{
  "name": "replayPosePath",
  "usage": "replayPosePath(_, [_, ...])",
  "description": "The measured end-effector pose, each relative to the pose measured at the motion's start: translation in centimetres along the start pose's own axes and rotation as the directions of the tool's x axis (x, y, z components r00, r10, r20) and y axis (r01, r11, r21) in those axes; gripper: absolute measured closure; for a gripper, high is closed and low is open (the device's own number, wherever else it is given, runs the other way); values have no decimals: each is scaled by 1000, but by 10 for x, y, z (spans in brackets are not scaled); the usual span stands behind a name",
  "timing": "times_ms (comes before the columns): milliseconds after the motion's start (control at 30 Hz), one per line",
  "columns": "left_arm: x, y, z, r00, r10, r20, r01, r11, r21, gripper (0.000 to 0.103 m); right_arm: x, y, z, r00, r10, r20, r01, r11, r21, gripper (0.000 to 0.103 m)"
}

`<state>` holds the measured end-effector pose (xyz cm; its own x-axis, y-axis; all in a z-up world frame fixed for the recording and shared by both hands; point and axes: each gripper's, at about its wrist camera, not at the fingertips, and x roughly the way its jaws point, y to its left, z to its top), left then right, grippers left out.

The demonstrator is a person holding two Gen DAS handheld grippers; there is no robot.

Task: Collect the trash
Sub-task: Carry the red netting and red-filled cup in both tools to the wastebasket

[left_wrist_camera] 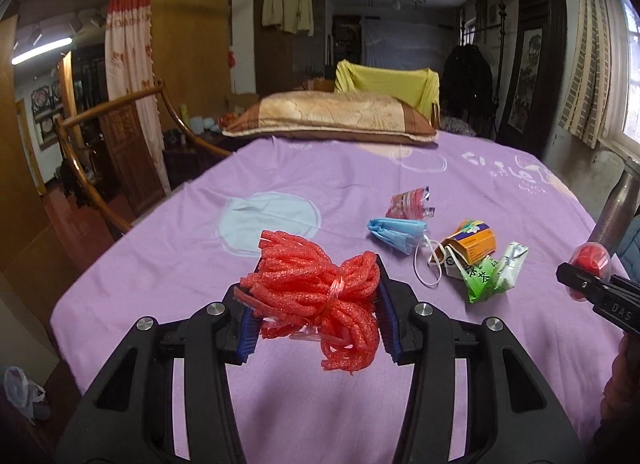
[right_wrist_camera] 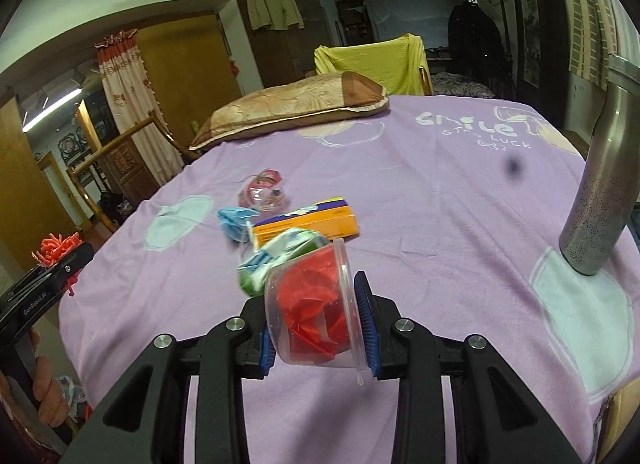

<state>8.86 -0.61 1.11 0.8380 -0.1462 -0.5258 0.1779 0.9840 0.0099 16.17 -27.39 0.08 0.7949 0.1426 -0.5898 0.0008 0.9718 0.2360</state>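
Over the bed (left_wrist_camera: 360, 183), my left gripper (left_wrist_camera: 318, 300) pinches foam netting (left_wrist_camera: 316, 288), right gripper (right_wrist_camera: 318, 316) a cup (right_wrist_camera: 316, 304); next, probably a bin, unseen.

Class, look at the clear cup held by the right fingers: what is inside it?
Through the clear cup you can see crumpled red material filling most of it. Whether anything lies beneath the red stuff cannot be seen; it covers the cup's bottom.

Each gripper is matte black plastic with angular, cut-out finger arms, round silver screw heads at the pivots and ribbed blue pads: the left gripper (left_wrist_camera: 316, 304) bears white "GenRobot.AI" lettering, the right gripper (right_wrist_camera: 316, 328) "DAS".
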Motion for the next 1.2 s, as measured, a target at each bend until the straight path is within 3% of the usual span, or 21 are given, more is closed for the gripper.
replayPosePath(200, [-37,9,-5,998,14,55,-13,1000,-13,55,-22,17,-6,999,33,21,-32,999,-18,69])
replayPosePath(567, [-94,70,-38,987,136,86,-130,989,-73,55,-53,74,-18,994,97,42,-93,991,-97,72])
replayPosePath(667, [-106,97,-52,984,167,70,-158,981,-111,55,-49,95,-22,995,96,21,-92,986,-136,90])
replayPosePath(733, [-110,116,-62,984,172,47,-164,975,-148,55,-39,102,-23,997,80,6,-78,986,-144,92])
replayPosePath(800, [-113,131,-70,986,167,25,-160,971,-178,55,-32,98,-30,995,99,-26,-101,989,-104,89])
replayPosePath(867, [-117,142,-75,984,177,26,-169,968,-186,55,-36,96,-39,988,146,-56,-151,983,-101,74])
replayPosePath(900, [-118,145,-77,982,185,26,-177,966,-188,55,-38,97,-43,987,147,-60,-153,982,-114,52])
replayPosePath(933, [-118,148,-78,982,187,24,-179,965,-191,55,-43,99,-49,990,135,-49,-141,980,-138,36])
replayPosePath(1033, [-119,156,-83,982,188,16,-180,962,-207,55,-47,106,-61,998,64,-21,-67,973,-221,34])
replayPosePath(1200, [-116,165,-91,983,186,-12,-183,954,-238,55,-8,113,-66,990,44,-135,-72,975,-211,34])
